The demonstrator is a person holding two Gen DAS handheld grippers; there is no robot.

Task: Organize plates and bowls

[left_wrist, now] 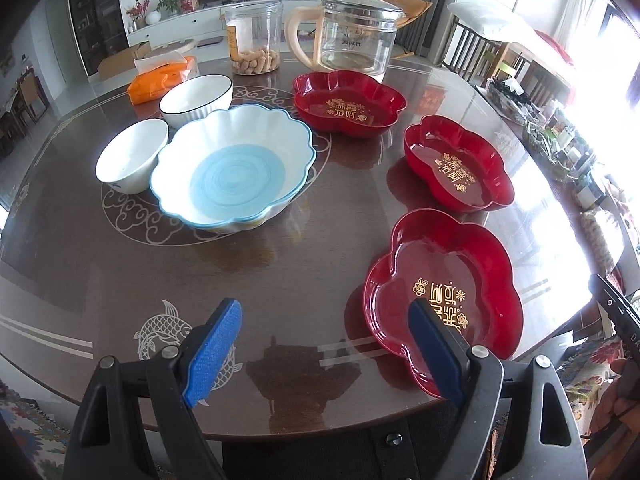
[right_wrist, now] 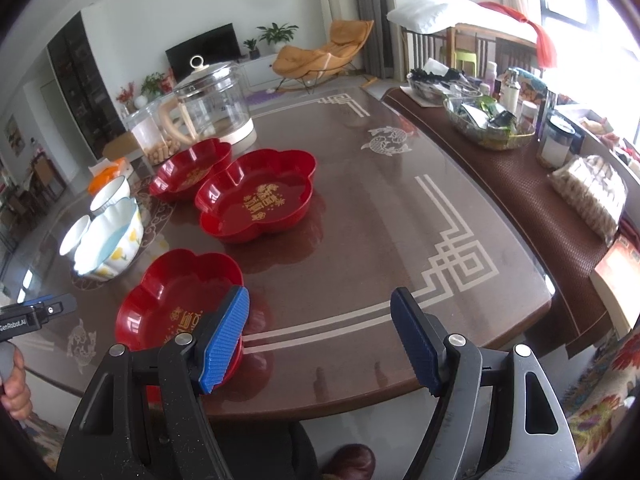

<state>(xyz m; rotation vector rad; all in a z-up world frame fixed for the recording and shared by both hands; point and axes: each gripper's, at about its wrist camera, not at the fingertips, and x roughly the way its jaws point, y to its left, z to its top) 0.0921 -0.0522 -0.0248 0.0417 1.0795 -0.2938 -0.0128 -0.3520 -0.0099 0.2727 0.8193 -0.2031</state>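
Three red flower-shaped plates with gold lettering lie apart on the brown table: a near one (left_wrist: 444,280) (right_wrist: 176,300), a middle one (left_wrist: 456,162) (right_wrist: 256,196) and a far one (left_wrist: 348,102) (right_wrist: 188,170). A large scalloped white-and-blue bowl (left_wrist: 236,168) (right_wrist: 110,240) sits beside two small white bowls (left_wrist: 130,156) (left_wrist: 198,98). My left gripper (left_wrist: 326,344) hovers open over the table's near edge, its right finger above the near plate's rim. My right gripper (right_wrist: 320,340) is open, empty, its left finger over that same plate's right rim.
A glass kettle (left_wrist: 356,36) (right_wrist: 212,100), a jar of peanuts (left_wrist: 254,38) and an orange tissue pack (left_wrist: 162,78) stand at the far side. A cluttered side shelf with a basket (right_wrist: 488,120) runs along the right. The table edge (right_wrist: 360,396) is close below both grippers.
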